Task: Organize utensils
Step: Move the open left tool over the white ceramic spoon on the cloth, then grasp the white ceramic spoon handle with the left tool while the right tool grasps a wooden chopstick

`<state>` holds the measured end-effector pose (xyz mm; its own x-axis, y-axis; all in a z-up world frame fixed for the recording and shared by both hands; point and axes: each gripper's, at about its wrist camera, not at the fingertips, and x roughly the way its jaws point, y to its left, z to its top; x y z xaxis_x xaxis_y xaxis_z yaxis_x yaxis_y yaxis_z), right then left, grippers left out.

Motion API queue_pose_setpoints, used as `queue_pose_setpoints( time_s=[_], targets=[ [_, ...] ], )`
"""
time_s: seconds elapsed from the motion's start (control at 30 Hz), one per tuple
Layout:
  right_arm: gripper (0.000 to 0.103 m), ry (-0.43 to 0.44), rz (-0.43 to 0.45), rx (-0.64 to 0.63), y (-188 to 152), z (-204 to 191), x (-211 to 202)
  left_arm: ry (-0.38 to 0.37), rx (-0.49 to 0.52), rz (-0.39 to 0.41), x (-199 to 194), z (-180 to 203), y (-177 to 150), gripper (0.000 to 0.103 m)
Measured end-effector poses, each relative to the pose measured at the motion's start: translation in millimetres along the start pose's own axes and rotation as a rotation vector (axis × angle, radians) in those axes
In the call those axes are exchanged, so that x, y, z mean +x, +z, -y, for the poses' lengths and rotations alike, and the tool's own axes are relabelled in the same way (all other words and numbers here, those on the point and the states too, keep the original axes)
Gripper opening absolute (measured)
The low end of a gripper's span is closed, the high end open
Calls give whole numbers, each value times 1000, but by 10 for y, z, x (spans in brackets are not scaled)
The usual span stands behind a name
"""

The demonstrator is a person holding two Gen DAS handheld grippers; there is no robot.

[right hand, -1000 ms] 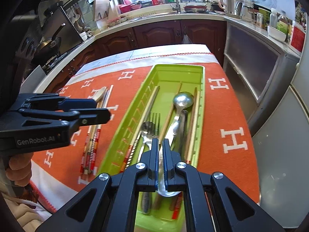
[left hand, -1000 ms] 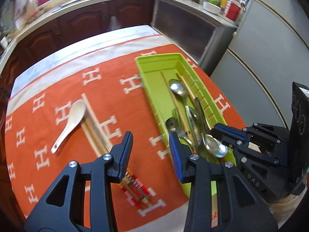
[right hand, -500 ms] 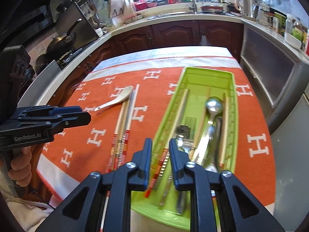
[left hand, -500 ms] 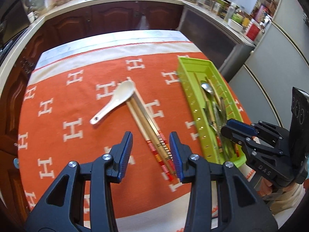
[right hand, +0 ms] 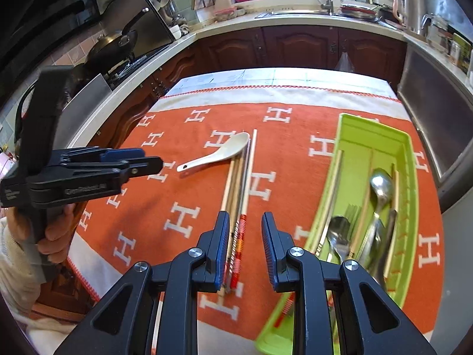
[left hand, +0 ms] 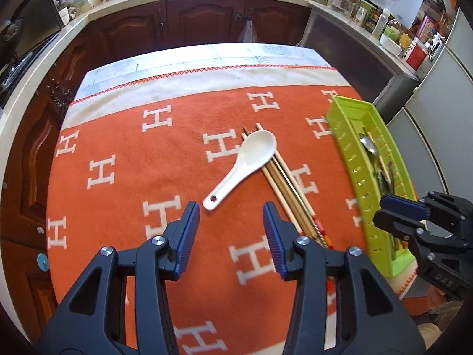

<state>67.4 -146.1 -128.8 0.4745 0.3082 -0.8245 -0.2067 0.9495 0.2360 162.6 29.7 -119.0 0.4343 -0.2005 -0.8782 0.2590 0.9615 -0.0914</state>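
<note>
Both tongs are hanging empty over the orange cloth with white H marks (left hand: 124,153) that is covering the worktop. Left tongs (left hand: 231,230) are opening, blue pads apart with nothing between them, pointing down just short of the handle end of the white ceramic soup spoon (left hand: 245,165). Right tongs (right hand: 244,245) are standing partly open too, gripping nothing; the red-patterned ends of the bundle of wooden chopsticks (right hand: 239,186) are lying on the cloth just beside the left-hand pad, not pinched by it.

Much of the sorting is looking done. The long lime-green plastic utensil tray (right hand: 411,159) is sitting at the right side of the cloth and is already holding a large steel spoon (right hand: 381,186), a smaller steel spoon (right hand: 338,230), a steel fork (right hand: 351,210) and several loose chopsticks lying lengthwise along its channels. Exactly which channel each piece is in is hard to tell, since they are overlapping at the near end.

Two things are remaining outside the tray: the white spoon, whose bowl is resting across the far tips of the chopstick bundle, and the bundle itself, lying near the tray but apart from it. Judging by where each pair of tongs is aiming, the spoon is falling to the left and the chopsticks to the right, and the spoon will probably need lifting first because it is lying on top.
</note>
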Motion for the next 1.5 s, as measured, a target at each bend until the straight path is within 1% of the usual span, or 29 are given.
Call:
queue_pose_setpoints(
  time_s=[0.13,0.3,0.37,0.53,0.77,0.87,0.9,0.93,0.97,1.0,1.03,1.1,1.2,1.27,1.33,1.4,1.43,1.5],
  targets=[
    [22,8,-39,12,215,-44,210,-18,27,-37,309,-73,126,41],
    [22,1,-96,39,417,-39,511,-25,61,-76,643,-67,217,41],
    [22,-8,-113,46,461,-30,609,-11,63,-87,769,-78,259,41],
    [22,-33,-143,46,490,9,804,-15,57,-104,996,-114,335,41],
    [22,-53,-177,48,467,58,966,-35,94,-95,1065,-49,361,41],
    [22,-54,-184,47,473,62,1004,-55,133,-101,1064,11,326,41],
    [22,-54,-186,47,477,65,1016,-36,160,-95,1060,44,300,41],
    [22,-52,-187,47,477,66,1020,-4,211,-79,1066,119,268,41],
    [21,-50,-189,47,474,63,1024,3,237,-62,1051,161,239,36],
    [21,-48,-191,45,474,58,1028,-18,257,-61,1045,203,232,23],
    [21,-47,-191,44,473,51,1032,-32,263,-69,1046,226,238,17],
    [21,-45,-191,38,471,36,1027,-50,252,-85,1053,231,270,17],
    [21,-44,-189,34,477,28,1016,-118,242,-117,1055,198,308,17],
    [21,-45,-188,33,479,28,1005,-131,243,-126,1062,194,313,18],
    [21,-49,-188,32,477,27,1002,-122,244,-132,1079,209,327,18],
    [21,-50,-186,33,468,27,986,-96,246,-131,1080,236,324,18],
    [21,-49,-185,34,459,21,978,-68,246,-124,1078,265,315,16],
    [21,-44,-182,38,457,22,966,-49,230,-107,1061,275,291,12]
  ],
)
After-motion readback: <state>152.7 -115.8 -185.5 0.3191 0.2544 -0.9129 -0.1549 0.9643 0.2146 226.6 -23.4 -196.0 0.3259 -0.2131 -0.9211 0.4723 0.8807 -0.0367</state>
